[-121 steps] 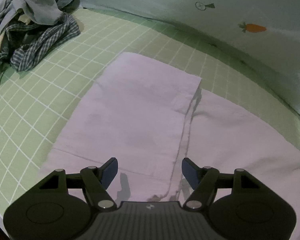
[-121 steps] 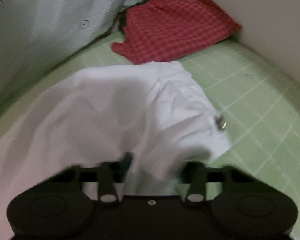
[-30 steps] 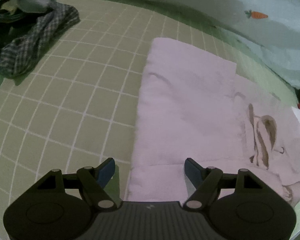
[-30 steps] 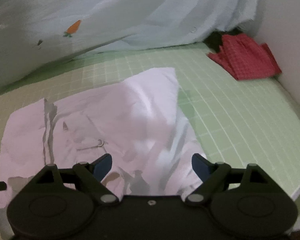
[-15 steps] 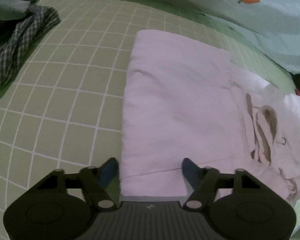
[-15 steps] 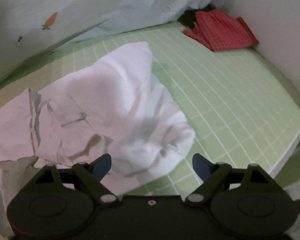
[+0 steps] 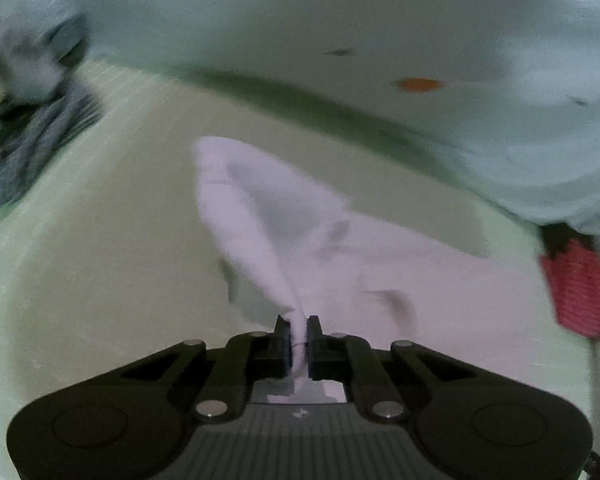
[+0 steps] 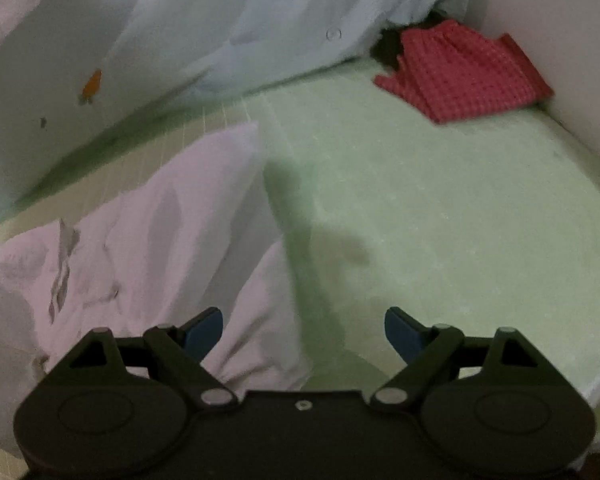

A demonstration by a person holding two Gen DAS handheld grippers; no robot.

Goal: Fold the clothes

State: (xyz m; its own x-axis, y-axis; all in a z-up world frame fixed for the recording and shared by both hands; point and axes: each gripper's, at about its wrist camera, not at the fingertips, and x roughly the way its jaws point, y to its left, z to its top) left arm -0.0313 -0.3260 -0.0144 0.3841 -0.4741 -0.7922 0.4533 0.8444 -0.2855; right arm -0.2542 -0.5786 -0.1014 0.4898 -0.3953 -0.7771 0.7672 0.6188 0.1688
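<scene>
Half a second earlier the white garment (image 7: 296, 240) lay flat between parted jaws; now its near edge has been pinched as the left gripper (image 7: 298, 338) has just been closing, and the cloth is drawn up into a taut ridge off the green bed sheet (image 7: 100, 260). A fold toward the right is judged to be starting. That gripper is tilted steeply downward. The right gripper (image 8: 303, 334) is held wide apart and empty, over bare sheet just right of the garment, with the red checked cloth (image 8: 460, 72) far off.

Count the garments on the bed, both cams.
3: white garment pinched in the left gripper; red checked one in the far right corner; dark plaid pile far left, maybe several.
</scene>
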